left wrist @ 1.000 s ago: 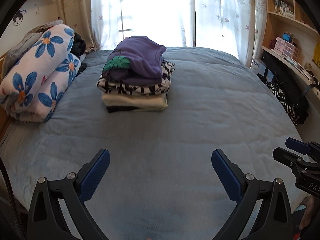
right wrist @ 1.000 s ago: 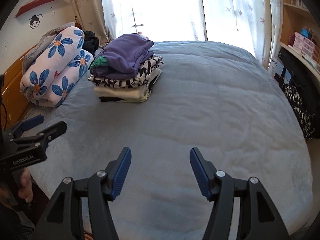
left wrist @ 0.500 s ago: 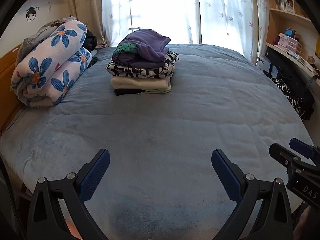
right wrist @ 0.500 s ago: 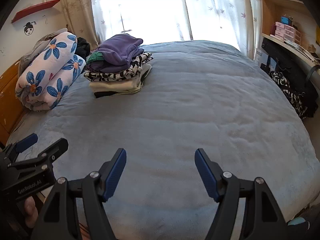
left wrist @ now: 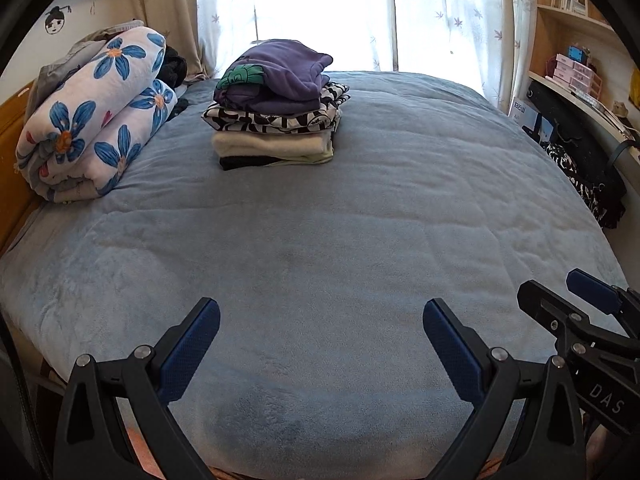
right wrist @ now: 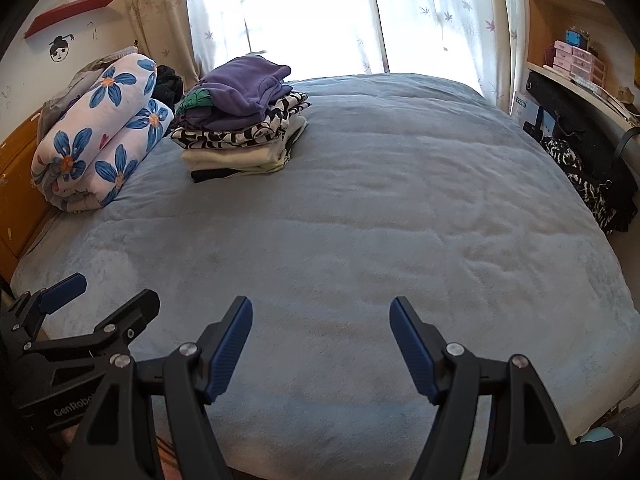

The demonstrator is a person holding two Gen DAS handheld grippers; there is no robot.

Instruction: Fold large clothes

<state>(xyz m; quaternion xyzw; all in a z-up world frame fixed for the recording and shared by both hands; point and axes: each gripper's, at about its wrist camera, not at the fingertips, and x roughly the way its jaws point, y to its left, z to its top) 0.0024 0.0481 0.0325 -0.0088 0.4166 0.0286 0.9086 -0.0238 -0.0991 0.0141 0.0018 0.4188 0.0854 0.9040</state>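
1. The bed (left wrist: 360,240) is bare blanket from its near edge across the middle and right side.
2. A stack of folded clothes (left wrist: 276,112) stands toward the far left.
3. A rolled floral quilt (left wrist: 92,120) blocks the left edge, just beside the stack.

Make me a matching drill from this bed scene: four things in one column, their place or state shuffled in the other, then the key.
1. purple garment
2. cream garment
3. floral quilt
4. left gripper

A. rolled up by the wooden headboard
B. open over the blue blanket
C. top of the folded stack
D. under the black-and-white patterned piece

Pairs: 1-C, 2-D, 3-A, 4-B
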